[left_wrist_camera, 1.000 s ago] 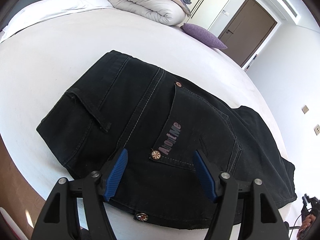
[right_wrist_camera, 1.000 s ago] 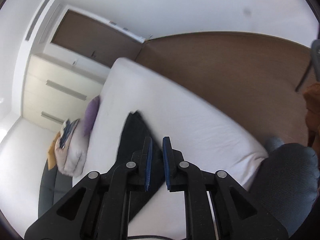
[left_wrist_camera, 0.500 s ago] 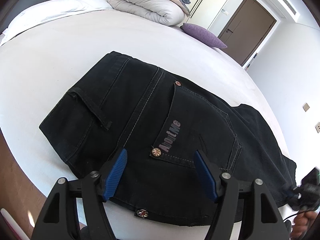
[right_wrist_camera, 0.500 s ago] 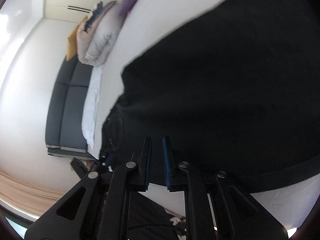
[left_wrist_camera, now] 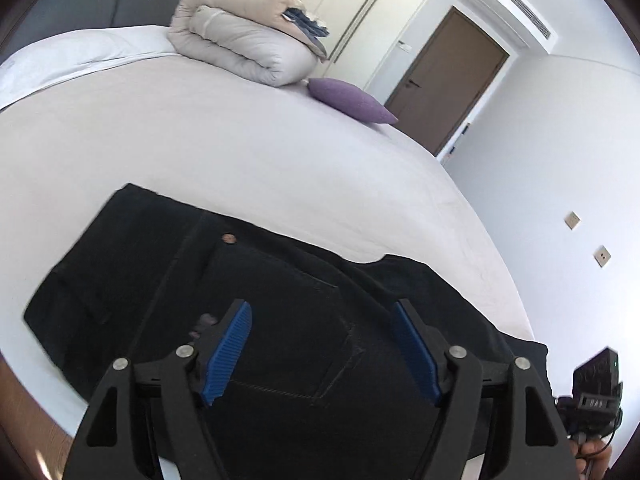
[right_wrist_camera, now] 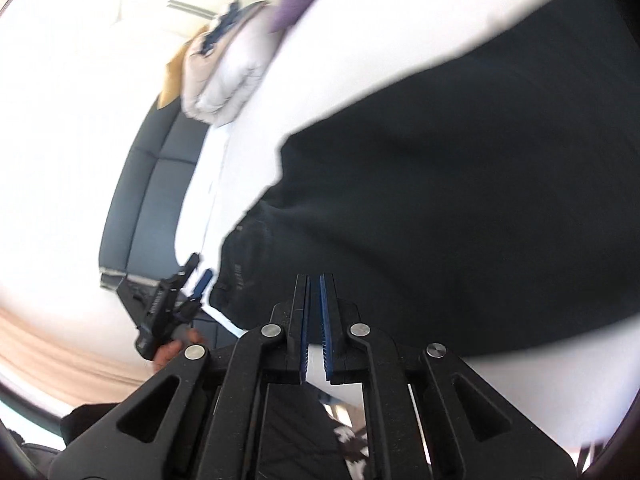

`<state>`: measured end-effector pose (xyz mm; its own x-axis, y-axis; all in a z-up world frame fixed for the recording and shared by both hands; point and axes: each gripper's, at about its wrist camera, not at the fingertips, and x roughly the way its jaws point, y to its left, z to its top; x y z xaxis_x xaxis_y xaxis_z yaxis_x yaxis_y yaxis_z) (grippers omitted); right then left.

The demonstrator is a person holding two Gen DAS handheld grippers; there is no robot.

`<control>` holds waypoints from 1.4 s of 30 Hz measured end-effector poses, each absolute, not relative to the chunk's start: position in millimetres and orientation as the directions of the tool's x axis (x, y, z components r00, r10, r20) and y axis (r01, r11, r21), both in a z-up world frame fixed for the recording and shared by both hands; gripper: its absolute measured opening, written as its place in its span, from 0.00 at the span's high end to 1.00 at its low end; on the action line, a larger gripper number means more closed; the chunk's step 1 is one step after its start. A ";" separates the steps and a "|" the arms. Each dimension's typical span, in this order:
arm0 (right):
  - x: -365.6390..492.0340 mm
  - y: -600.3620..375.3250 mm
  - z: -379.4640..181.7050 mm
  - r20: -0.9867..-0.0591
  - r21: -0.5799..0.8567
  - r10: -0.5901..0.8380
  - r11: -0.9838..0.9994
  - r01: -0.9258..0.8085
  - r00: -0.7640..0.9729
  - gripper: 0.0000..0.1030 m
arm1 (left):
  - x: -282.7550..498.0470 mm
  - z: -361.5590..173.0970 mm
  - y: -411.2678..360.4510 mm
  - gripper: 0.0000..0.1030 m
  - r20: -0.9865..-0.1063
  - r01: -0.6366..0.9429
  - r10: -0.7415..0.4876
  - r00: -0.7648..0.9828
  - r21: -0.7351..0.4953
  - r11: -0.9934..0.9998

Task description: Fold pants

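Black jeans (left_wrist_camera: 280, 280) lie flat on the white bed (left_wrist_camera: 240, 140), back pocket up, legs running off to the right. My left gripper (left_wrist_camera: 320, 308) hovers above the pocket, its jaws opening wide, and the blue pads (left_wrist_camera: 228, 344) touch no cloth. In the right wrist view the jeans (right_wrist_camera: 440, 200) fill the right side. My right gripper (right_wrist_camera: 315, 278) sits at their near edge, its jaws closing to a thin slit with nothing visible between them. The left gripper (right_wrist_camera: 196, 276) shows there at the waistband end, held by a hand (right_wrist_camera: 172, 350).
A rolled beige duvet (left_wrist_camera: 240, 40) and a purple cushion (left_wrist_camera: 348, 100) lie at the bed's far end, before a dark headboard (left_wrist_camera: 80, 0). A brown door (left_wrist_camera: 448, 76) and wardrobes stand beyond. The bed's edge and wooden floor (left_wrist_camera: 24, 420) are at lower left.
The left gripper has risen and drawn back, so the jeans sit lower in its view. The right gripper swung from facing the room to the jeans' near edge, and its slit narrowed.
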<state>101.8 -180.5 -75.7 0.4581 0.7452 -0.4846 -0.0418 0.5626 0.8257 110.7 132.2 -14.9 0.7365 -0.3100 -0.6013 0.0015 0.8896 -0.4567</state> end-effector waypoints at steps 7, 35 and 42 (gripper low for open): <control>223.5 -99.4 -90.1 -0.480 0.862 0.833 0.506 -0.027 0.276 0.95 | 126.3 -75.4 106.4 0.37 -0.711 -0.038 -0.310 0.632 -0.428 0.903; 248.2 -184.3 -144.2 -0.473 0.871 0.683 0.458 0.177 0.557 1.00 | 98.1 -83.0 92.6 0.40 -0.695 0.049 -0.259 0.671 -0.307 0.951; 171.6 -392.6 -133.0 -0.460 0.870 0.365 0.368 0.329 0.809 1.00 | 97.3 -84.3 90.2 0.40 -0.695 0.049 -0.254 0.673 -0.300 0.953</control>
<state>171.6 -392.6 -133.0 0.8094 0.3649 -0.4602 0.3287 0.3679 0.8698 97.3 90.2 -84.3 0.6728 -0.2536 -0.6950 0.0488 0.9526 -0.3003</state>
